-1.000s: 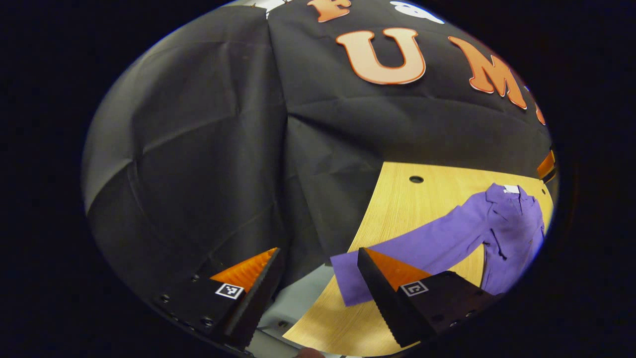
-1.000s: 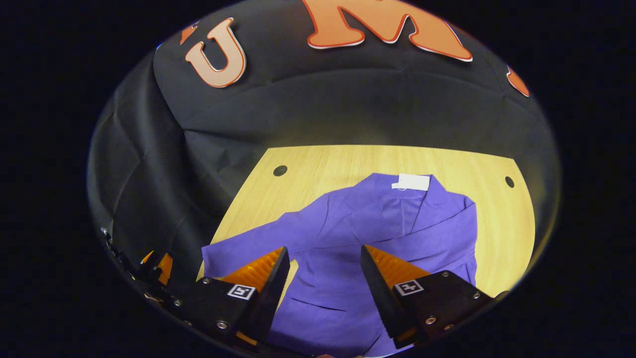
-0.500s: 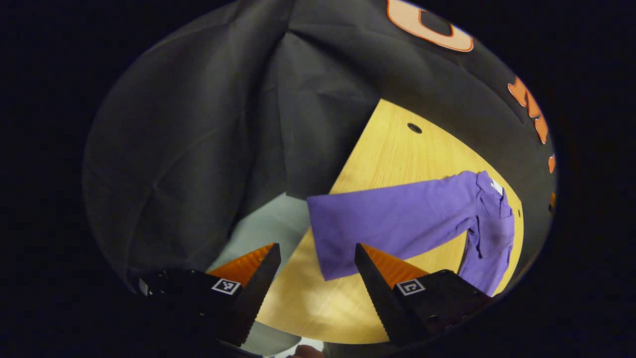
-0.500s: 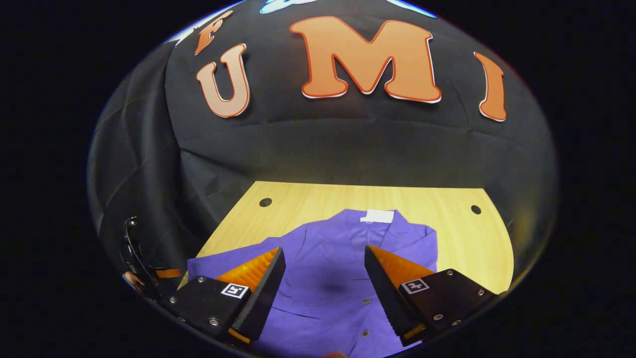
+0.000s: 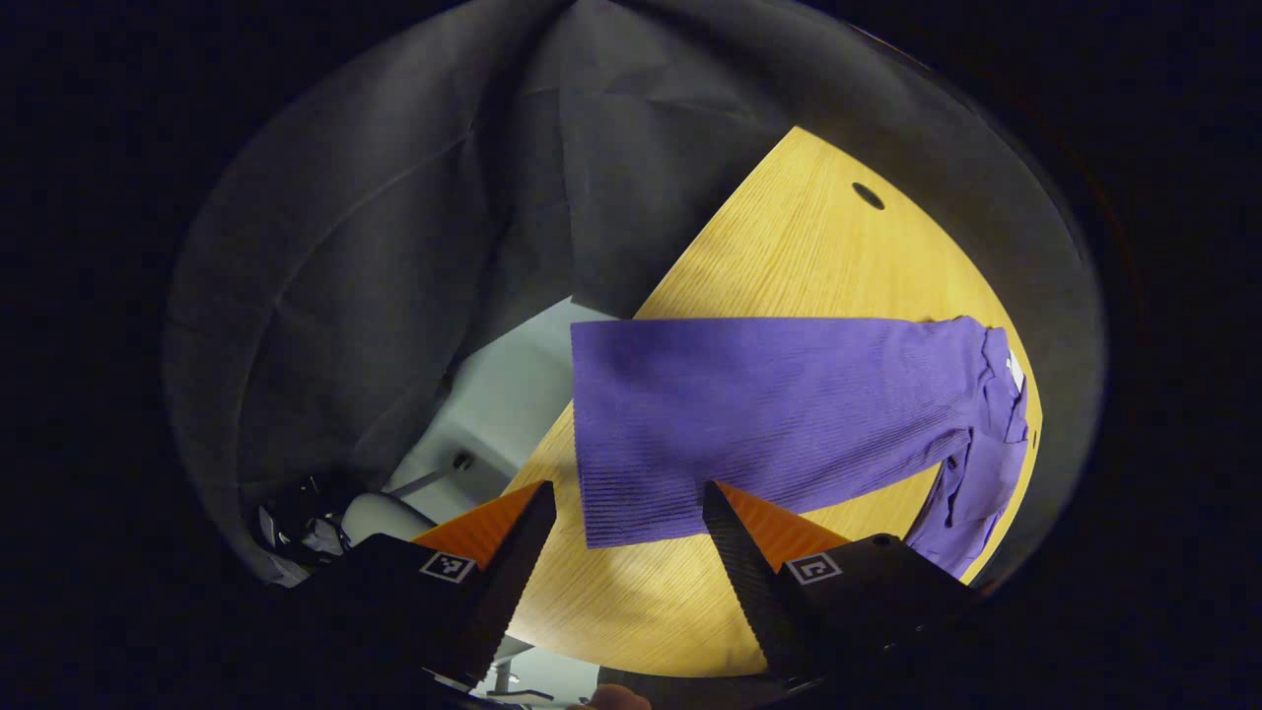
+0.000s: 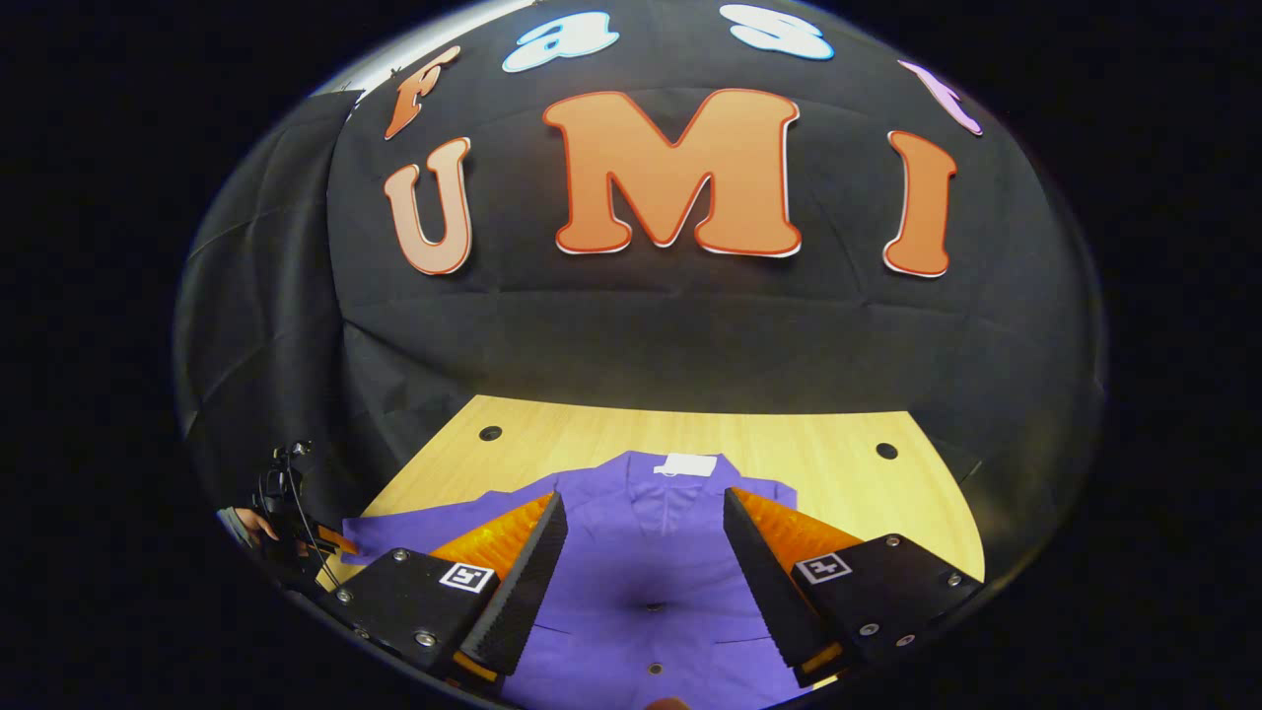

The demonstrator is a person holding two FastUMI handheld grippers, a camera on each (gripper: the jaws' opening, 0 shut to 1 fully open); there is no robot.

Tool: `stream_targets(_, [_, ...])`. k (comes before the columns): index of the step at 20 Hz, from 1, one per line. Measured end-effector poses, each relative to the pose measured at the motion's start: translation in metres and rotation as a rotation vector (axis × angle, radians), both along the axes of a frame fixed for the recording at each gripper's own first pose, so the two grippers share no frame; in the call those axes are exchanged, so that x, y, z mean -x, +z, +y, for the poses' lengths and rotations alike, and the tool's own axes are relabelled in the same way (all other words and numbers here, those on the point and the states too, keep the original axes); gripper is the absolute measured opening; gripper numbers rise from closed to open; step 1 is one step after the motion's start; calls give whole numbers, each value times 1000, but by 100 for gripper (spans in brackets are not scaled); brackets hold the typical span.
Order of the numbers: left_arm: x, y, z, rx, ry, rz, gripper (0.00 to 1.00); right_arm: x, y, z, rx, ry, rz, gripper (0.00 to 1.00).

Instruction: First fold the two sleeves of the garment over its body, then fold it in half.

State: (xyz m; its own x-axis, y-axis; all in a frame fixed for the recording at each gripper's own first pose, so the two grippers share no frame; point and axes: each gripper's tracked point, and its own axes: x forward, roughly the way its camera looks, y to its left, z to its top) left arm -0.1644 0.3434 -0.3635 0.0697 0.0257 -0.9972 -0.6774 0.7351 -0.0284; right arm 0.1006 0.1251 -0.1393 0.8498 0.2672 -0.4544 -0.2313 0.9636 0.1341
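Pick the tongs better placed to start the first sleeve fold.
Left. The left tongs hang open right at the cuff end of the outstretched purple sleeve, which lies flat on the table. The right tongs are open over the garment body, away from any cuff.

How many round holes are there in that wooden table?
2 in the right gripper view: one hole near the table's far left corner, one near its far right. The purple garment may hide others.

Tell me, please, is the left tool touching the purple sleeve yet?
Cannot tell. In the left gripper view the open left tool frames the cuff end of the purple sleeve, but any contact or gap is unclear.
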Motion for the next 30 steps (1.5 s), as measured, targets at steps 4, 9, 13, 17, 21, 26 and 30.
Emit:
stream_targets(4, [-3, -9, 0, -6, 23, 60, 98, 11, 7, -32, 34, -23, -38, 95])
stream_targets(9, [-14, -16, -6, 10, -24, 128, 82, 19, 2, -58, 33, -58, -33, 95])
stream_targets(13, [-27, -16, -21, 29, -58, 125, 22, 23, -5, -75, 16, -85, -19, 95])
stream_targets(17, [-44, -5, -30, 15, -111, 65, 16, 27, -4, -89, 5, -108, -22, 95])
stream_targets(21, [-66, 15, -43, -6, -187, 11, 16, 29, -6, -96, 6, -112, -24, 95])
stream_targets(26, [-104, 50, -82, -18, -315, -75, 16, 31, -6, -98, -19, -99, -29, 95])
stream_targets(30, [-135, 83, -115, -5, -396, -130, 16, 34, -5, -104, -21, -97, -41, 95])
